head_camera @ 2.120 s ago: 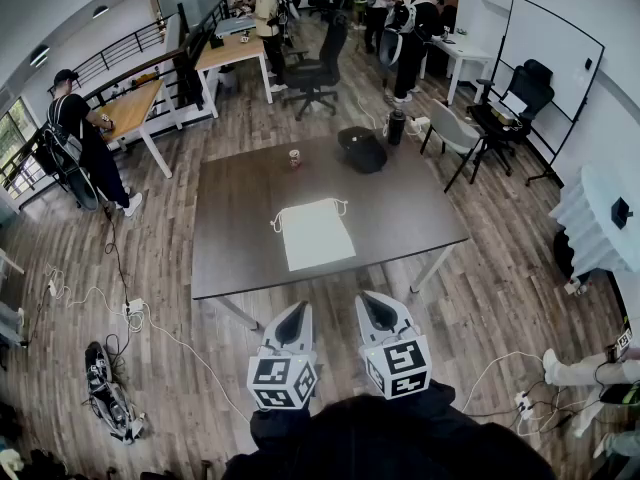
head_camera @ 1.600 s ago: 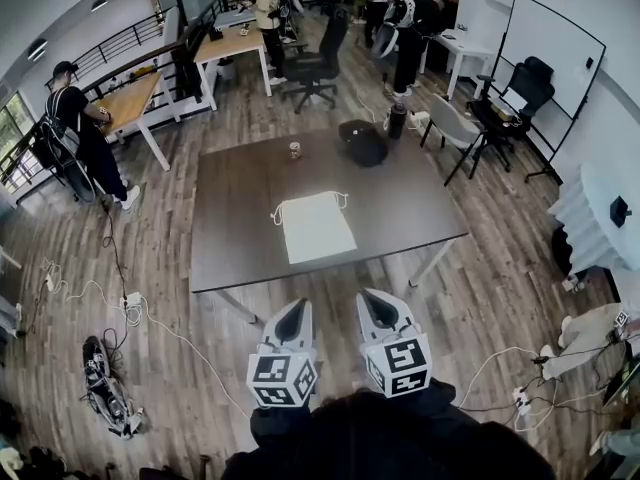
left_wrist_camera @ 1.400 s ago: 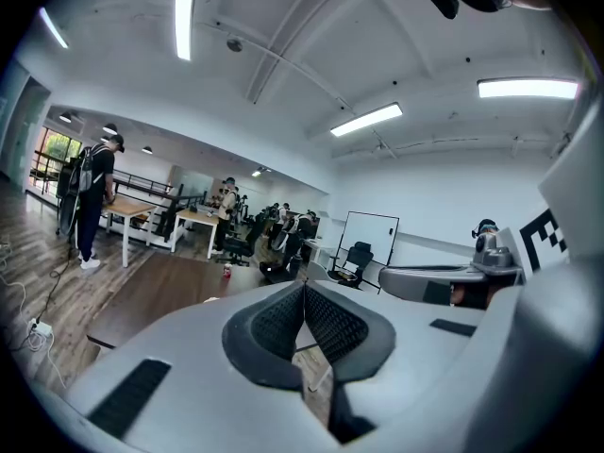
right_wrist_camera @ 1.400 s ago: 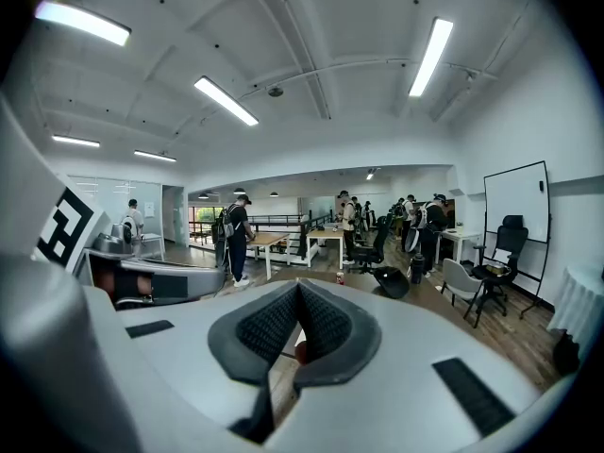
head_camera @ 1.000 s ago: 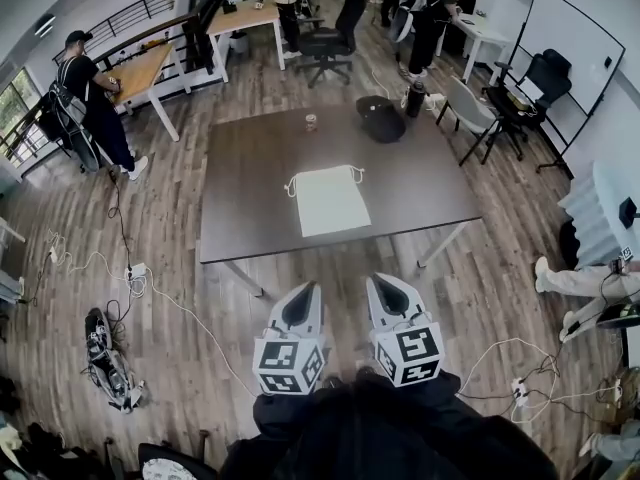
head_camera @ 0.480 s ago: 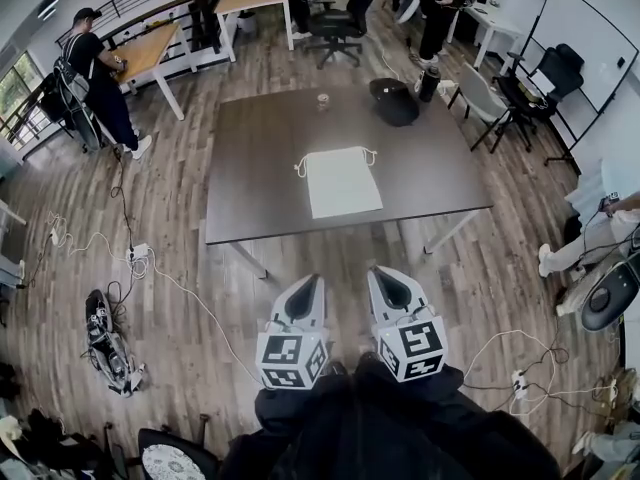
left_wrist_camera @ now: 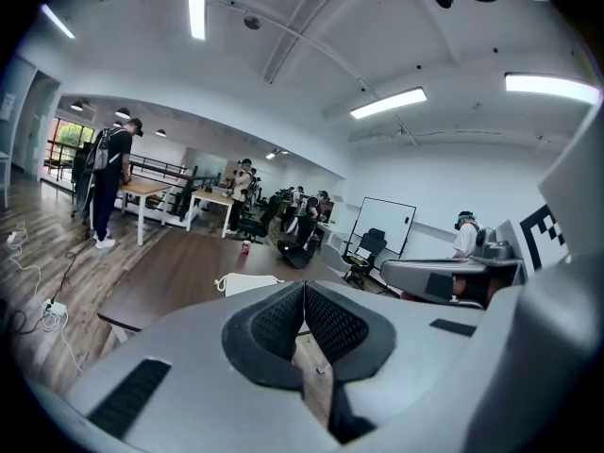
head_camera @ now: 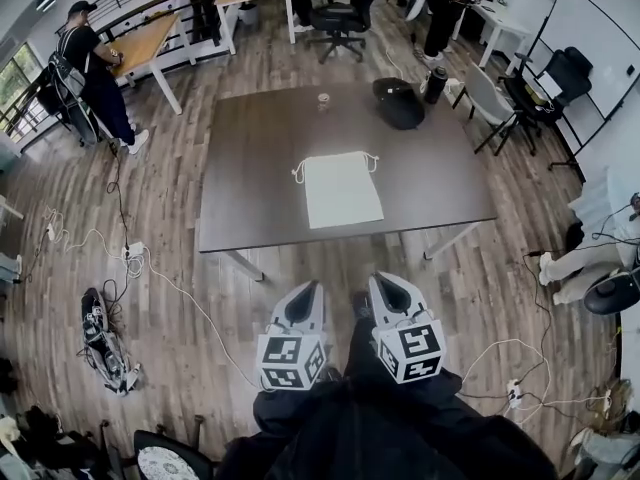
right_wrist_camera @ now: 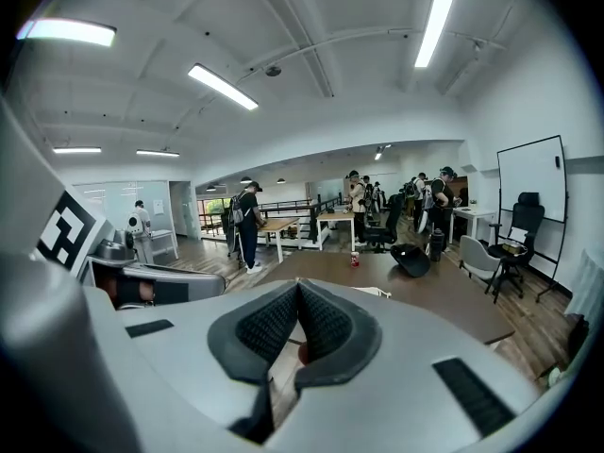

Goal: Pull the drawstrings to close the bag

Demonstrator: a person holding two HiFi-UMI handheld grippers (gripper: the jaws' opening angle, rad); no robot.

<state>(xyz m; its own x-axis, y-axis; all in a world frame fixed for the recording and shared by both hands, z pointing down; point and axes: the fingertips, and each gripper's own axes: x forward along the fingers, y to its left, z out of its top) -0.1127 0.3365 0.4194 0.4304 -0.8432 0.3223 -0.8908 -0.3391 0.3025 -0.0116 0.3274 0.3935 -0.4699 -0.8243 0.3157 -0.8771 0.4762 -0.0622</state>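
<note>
A white drawstring bag lies flat in the middle of a dark table, its cord loops at the far end. The bag shows small in the left gripper view, and its edge peeks over the jaws in the right gripper view. My left gripper and right gripper hang side by side over the floor, well short of the table's near edge. Both are shut with nothing between the pads.
A black helmet-like object and a small red cup sit at the table's far end. Chairs stand to the right. Cables trail on the wood floor at the left. Several people stand at desks beyond.
The view has shifted closer to the table and the bag sits slightly lower in frame. Both grippers stay shut and side by side.
</note>
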